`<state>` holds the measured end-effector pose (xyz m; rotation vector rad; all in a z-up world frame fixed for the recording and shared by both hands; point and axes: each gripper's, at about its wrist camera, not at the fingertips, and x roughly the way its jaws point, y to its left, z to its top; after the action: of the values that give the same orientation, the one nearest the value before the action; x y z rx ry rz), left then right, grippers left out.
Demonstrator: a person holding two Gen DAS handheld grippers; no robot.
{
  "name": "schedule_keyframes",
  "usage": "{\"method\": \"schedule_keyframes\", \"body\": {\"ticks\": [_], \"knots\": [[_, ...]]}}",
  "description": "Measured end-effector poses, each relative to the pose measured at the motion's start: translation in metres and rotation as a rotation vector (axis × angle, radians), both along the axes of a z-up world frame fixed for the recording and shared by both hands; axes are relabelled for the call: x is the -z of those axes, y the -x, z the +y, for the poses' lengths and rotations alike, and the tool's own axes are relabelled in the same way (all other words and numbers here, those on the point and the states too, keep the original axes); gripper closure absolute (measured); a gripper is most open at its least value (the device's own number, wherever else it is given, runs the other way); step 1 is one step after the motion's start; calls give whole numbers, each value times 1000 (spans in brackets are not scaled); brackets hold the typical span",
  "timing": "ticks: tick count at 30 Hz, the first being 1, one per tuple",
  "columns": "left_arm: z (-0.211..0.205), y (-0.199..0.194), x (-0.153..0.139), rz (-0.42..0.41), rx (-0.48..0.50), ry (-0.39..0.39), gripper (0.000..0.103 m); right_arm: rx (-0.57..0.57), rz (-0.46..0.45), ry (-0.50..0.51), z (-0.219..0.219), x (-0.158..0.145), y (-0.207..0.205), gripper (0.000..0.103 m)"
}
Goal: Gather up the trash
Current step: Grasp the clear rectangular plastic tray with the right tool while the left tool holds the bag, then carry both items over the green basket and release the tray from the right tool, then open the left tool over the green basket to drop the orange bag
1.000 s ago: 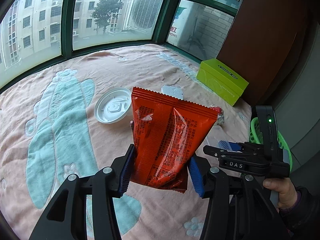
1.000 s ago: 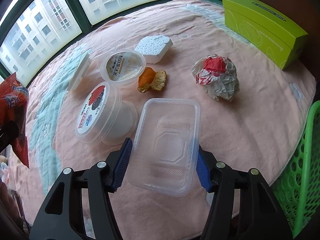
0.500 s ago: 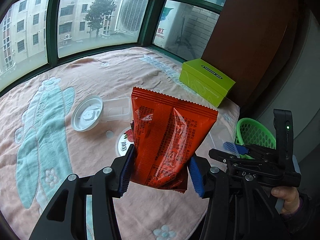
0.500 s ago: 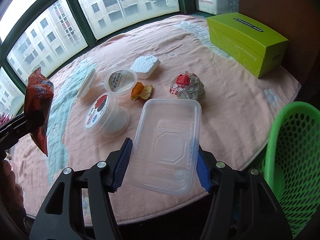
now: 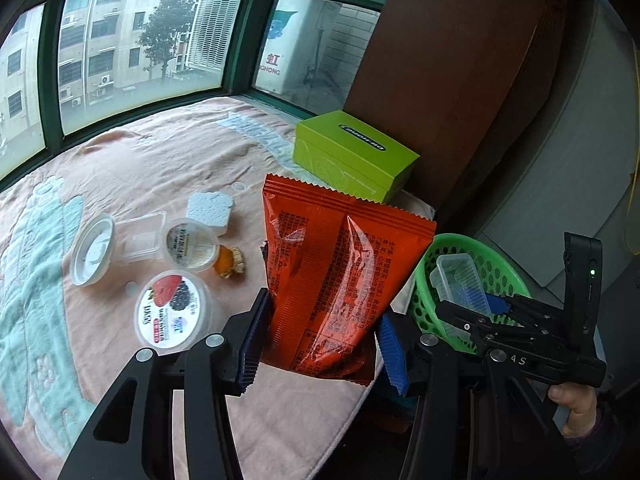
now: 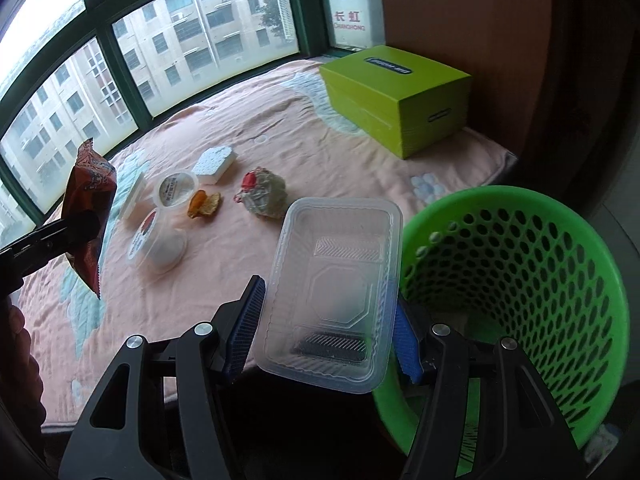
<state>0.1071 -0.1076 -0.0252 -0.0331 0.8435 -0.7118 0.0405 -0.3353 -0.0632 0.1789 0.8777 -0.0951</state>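
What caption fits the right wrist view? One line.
Right gripper carries a clear tray toward the green basket.

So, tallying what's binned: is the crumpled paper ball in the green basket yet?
No, the crumpled paper ball lies on the blanket, outside the green basket.

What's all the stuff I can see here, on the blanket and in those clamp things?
Snack bag: one, red-orange, clamped in the left gripper, off the blanket.
Plastic tray: one, clear, clamped in the right gripper beside the basket's rim.
Basket: one, green with holes, past the blanket's edge.
Box: one, lime green, far corner of the blanket.
Lidded cups: two, clear, lying mid-blanket.
Loose lid: one, white, beside the cups.
Foam piece: one, white, behind the cups.
Peel: one, orange, next to the cups.
Paper wad: one, white and red, mid-blanket.
Blanket: one, pink with teal patterns.
Left gripper: black, blue pads.
Right gripper: black, blue pads.
Hand: one, behind the right gripper.
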Motion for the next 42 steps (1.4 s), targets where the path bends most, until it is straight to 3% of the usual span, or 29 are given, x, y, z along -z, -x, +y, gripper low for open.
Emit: {"method": "schedule_keyframes", "body": {"ticks": [20,42], "knots": [[-114,29,-22,-20,183,25,54,243,-1,9,-112,5,65,40],[-202,59,-9,24,312,-4,53,337,-95,-16,-150,-15,117,21]]}}
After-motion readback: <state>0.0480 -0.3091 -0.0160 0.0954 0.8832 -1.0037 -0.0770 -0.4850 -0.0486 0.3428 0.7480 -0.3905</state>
